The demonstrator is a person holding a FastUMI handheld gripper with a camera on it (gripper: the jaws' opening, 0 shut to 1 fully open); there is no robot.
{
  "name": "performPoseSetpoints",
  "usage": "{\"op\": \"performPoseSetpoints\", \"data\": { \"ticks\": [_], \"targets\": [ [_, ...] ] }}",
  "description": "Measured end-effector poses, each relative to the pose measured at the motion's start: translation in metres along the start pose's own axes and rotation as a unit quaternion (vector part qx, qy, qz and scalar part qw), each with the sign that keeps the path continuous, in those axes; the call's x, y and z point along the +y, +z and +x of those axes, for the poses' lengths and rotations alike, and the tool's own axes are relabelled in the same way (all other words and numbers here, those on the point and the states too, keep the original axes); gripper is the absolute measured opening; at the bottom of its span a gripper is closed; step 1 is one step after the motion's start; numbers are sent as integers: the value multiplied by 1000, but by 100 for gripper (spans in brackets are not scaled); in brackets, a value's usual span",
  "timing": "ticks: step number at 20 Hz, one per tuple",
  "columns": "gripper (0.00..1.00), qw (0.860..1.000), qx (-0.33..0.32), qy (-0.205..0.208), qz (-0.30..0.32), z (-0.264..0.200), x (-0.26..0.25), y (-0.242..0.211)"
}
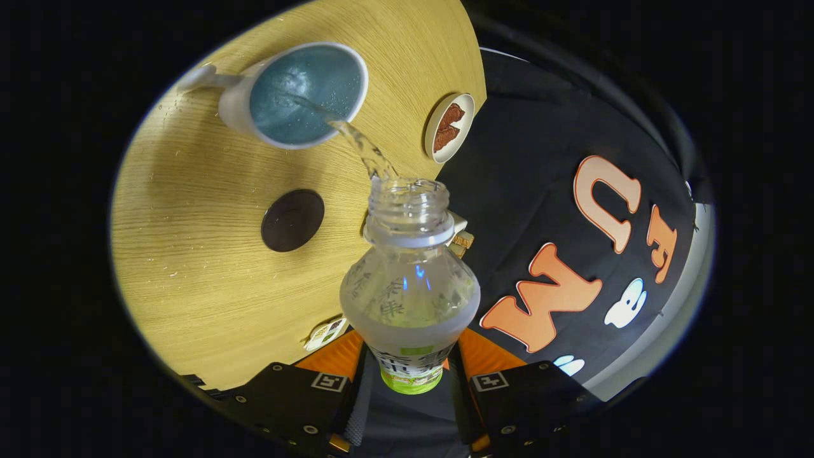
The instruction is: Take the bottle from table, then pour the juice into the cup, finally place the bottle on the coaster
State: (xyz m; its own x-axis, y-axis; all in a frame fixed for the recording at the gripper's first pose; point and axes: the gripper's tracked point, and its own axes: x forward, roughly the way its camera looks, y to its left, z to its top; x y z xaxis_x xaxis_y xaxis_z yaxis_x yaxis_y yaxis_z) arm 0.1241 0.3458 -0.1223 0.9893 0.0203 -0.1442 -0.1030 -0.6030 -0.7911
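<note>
While the tongs (410, 375) clench the bottle (410, 286) low on its body, one finger on each side pressing the labelled part, the bottle points away from them with its open neck tipped toward the cup (299, 95). The bottle is clear plastic with a threaded mouth, no cap, and a pale label with a green band near the fingers; its base is hidden between the fingers. A little liquid sits in the shoulder. From the mouth a thin clear stream (362, 146) arcs into the cup.

Just beside the bottle's shoulder, a small card (325, 333) lies on the bench (191, 254), partly cut off by the bottle. Behind the neck a small whitish thing (461, 232) peeks out, too hidden to identify. Beyond the fingers, a dark round coaster (292, 220) lies flat on the light wood bench, bare, between the bottle and the cup. Farther off stands the white cup with a handle, its inside blue-grey and wet. Off to the side, near the bench edge, a small white dish (449, 127) holds something brown. Droplets speckle the bench near the cup.
</note>
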Motion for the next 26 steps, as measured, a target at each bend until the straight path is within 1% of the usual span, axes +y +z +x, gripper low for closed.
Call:
{"op": "performPoseSetpoints", "data": {
  "ticks": [4, 14, 18, 26],
  "targets": [
    [56, 1000, -6, -2, -23, 1, -6, 2],
    [56, 999, -17, -1, -52, 4, -15, 7],
    [56, 997, -24, -1, -76, 4, -20, 11],
    [56, 994, -35, -1, -102, 5, -26, 21]
  ]
}}
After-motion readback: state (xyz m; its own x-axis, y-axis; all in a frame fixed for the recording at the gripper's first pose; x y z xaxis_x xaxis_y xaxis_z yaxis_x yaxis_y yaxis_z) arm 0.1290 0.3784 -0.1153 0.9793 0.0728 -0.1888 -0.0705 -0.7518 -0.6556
